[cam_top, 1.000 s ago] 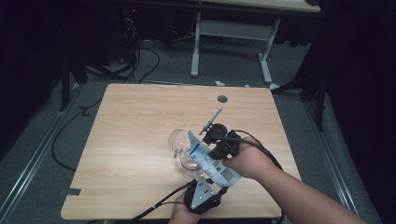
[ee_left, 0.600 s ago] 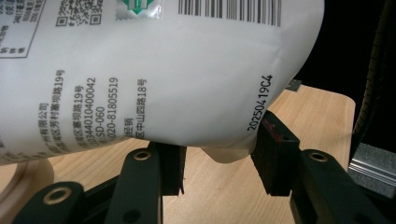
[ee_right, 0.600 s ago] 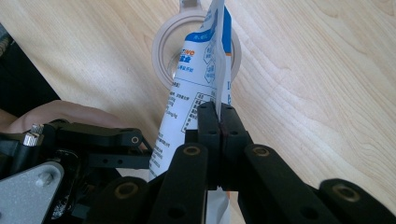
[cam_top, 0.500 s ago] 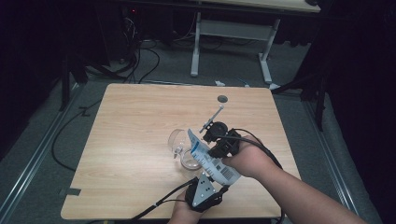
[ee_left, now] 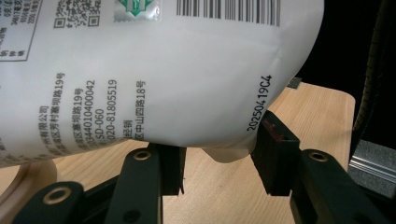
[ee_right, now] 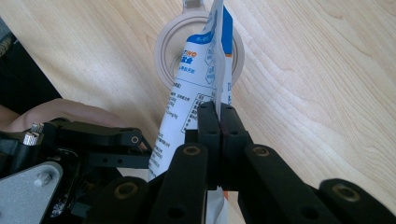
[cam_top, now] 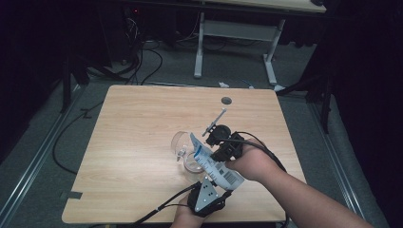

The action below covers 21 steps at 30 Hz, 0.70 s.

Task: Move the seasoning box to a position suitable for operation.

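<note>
A white pouch (cam_top: 210, 163) with a blue top and a barcode hangs tilted, top end down, over a clear glass cup (cam_top: 179, 142) on the wooden table (cam_top: 138, 118). My right gripper (cam_top: 212, 153) is shut on the pouch's side seam; in the right gripper view its jaws (ee_right: 219, 122) pinch that seam, with the pouch (ee_right: 187, 102) pointing into the cup (ee_right: 163, 51). My left gripper (cam_top: 215, 183) sits at the near edge under the pouch's lower end. In the left gripper view its jaws (ee_left: 222, 161) stand apart around the bulging bottom of the pouch (ee_left: 163, 70), pads pressing its sides.
A round cable hole (cam_top: 226, 100) lies in the far part of the table top. Beyond the table stand a second table's white legs (cam_top: 199, 47), and cables (cam_top: 142, 57) trail on the floor at the left. Wide bare wood lies left of the cup.
</note>
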Motion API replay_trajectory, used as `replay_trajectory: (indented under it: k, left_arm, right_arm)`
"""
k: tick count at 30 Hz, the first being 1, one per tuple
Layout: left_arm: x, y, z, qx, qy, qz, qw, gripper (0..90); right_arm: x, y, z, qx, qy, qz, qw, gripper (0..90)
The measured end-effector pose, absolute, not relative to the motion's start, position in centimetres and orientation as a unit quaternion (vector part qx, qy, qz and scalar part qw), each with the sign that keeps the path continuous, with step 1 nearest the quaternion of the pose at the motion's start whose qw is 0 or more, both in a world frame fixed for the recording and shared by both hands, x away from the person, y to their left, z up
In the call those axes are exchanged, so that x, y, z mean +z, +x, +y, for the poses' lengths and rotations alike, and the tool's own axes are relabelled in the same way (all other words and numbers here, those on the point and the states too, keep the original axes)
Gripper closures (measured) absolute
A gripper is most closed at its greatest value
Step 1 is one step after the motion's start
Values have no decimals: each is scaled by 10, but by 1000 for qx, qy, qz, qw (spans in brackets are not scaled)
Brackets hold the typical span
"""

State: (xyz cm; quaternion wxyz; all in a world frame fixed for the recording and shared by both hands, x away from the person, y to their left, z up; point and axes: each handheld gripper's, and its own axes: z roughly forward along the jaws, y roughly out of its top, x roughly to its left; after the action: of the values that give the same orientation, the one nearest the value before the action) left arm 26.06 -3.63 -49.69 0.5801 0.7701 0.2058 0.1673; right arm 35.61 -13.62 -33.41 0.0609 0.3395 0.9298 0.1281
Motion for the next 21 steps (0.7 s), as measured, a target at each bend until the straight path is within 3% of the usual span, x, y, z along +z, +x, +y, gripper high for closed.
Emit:
replay_trajectory:
  k: [21]
  left_arm:
    - [-495, 261, -35, 166, 768, 206, 584, 584]
  right_arm:
    - [-332, 356, -134, 129, 336, 931, 63, 899]
